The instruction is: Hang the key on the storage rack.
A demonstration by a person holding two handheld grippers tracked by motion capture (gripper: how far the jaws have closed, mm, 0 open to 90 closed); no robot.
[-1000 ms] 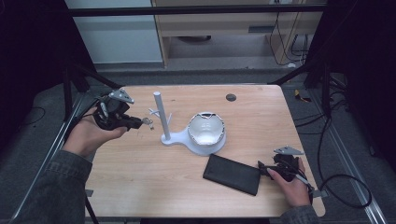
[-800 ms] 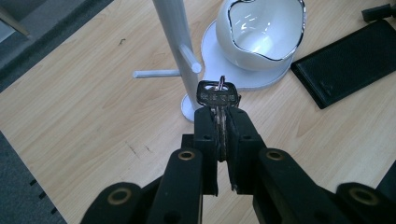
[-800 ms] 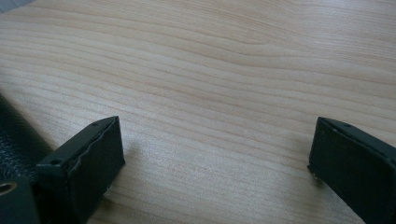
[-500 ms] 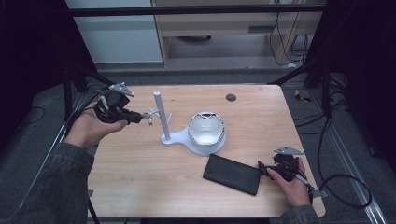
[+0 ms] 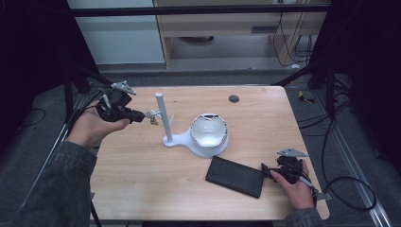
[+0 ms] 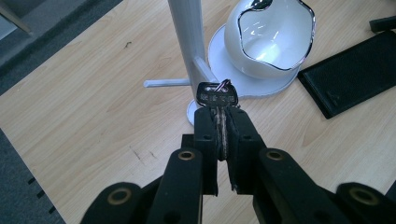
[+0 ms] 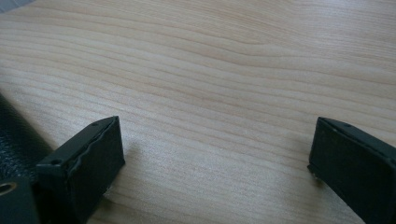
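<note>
**Hanging the keys on the stand's peg**

The left gripper (image 6: 223,135) is clamped on a bunch of keys (image 6: 217,95), their heads and ring poking out past the jaws, held in the air just beside the white stand (image 5: 163,118). In the left gripper view, the ring sits close to the short peg (image 6: 166,83) that juts from the post. To do this well, I judge the ring should be lined up with the peg's free end, slid on level, and released only once it hangs. The right gripper (image 7: 215,154) stands wide open with nothing in it, low over the worktop (image 5: 142,175), next to the black wallet (image 5: 235,176). The white bowl (image 5: 209,134) sits on the stand's base.
</note>
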